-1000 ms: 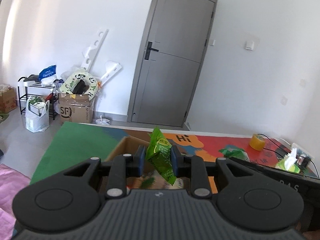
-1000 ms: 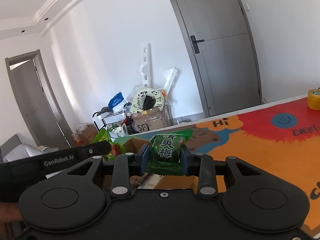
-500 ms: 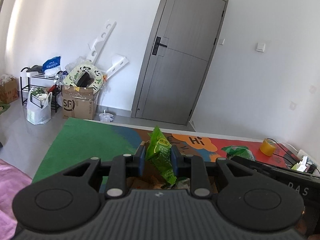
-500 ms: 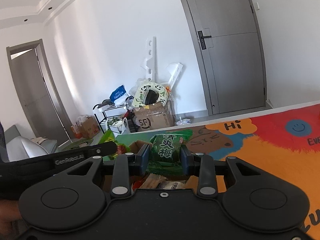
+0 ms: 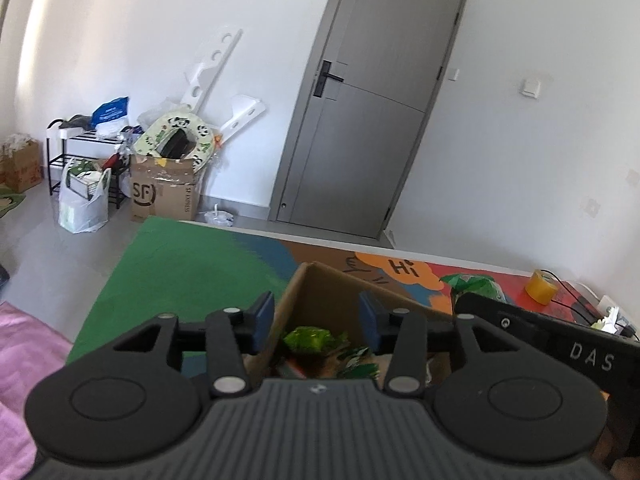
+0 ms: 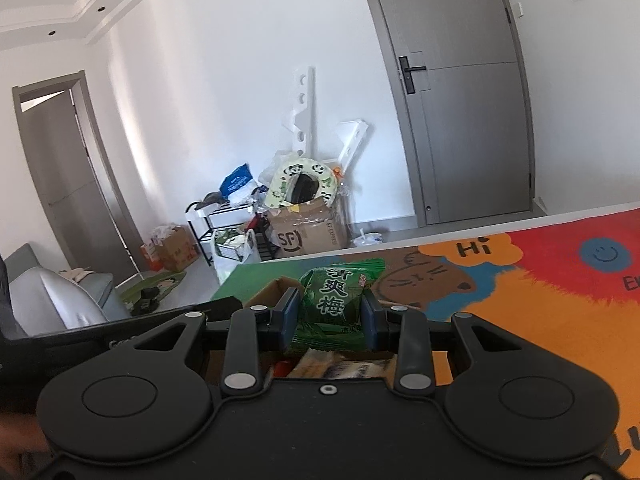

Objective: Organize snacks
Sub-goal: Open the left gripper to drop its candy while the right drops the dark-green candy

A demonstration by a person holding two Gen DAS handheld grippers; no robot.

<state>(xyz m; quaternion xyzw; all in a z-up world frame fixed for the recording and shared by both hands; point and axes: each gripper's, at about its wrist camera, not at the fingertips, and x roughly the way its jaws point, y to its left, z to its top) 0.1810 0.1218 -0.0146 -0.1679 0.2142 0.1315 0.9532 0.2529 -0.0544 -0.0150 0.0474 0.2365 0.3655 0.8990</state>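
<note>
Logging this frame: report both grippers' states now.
Left gripper: open, holding nothing, above the cardboard box.
Right gripper: shut on the green plum snack packet.

cardboard box (image 5: 320,300): base hidden by left hand-held gripper (image 5: 316,316) | snacks inside (image 6: 340,366): mostly hidden

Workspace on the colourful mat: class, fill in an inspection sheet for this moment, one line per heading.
Surface: colourful mat with a "Hi" print.
Job's things: cardboard box open, snack packets inside; green plum packet above it.
Clutter: yellow tape roll, green bag, tissues.
Grippers: left gripper open, holding nothing, over the box; right gripper shut on the green plum packet.
Cables: black cables near the tape roll.
Surroundings: grey door, SF carton, shoe rack.
</note>
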